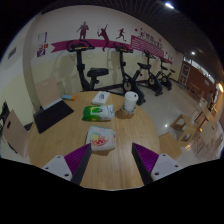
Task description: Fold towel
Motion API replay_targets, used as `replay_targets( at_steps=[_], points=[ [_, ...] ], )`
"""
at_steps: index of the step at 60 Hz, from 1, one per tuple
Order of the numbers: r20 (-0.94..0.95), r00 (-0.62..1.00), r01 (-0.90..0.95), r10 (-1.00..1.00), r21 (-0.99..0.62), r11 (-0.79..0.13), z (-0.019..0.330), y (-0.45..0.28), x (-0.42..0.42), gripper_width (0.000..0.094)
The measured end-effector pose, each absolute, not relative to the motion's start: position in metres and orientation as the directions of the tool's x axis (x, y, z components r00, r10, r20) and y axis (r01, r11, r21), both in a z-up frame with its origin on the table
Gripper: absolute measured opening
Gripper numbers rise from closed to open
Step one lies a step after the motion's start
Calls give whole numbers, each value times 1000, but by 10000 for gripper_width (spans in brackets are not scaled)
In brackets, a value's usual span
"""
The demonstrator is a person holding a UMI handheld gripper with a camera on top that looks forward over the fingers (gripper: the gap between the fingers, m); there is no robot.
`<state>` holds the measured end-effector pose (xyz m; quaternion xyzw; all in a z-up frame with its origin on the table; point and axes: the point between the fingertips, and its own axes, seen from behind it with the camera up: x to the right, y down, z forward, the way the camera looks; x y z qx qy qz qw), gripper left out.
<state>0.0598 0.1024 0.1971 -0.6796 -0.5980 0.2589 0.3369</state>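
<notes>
Claw (111, 165) spread, empty, just short of towel (101, 140) on surface (60, 140). Towel likely soft, light, limp; pinch near corner.

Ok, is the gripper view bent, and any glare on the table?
Gripper view: strong fisheye bend, the round table and walls curve; one bright ceiling light, no strong glare on the wood; the towel just ahead of the open claw reads slightly soft.
</notes>
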Motion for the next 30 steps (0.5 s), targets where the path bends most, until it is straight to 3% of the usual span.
replay_targets(
  at_steps=[7,30],
  points=[
    [35,163,638,986,-766,-78,220,85,110,857],
    [-8,135,621,991,-778,-91,220,40,138,858]
  ],
)
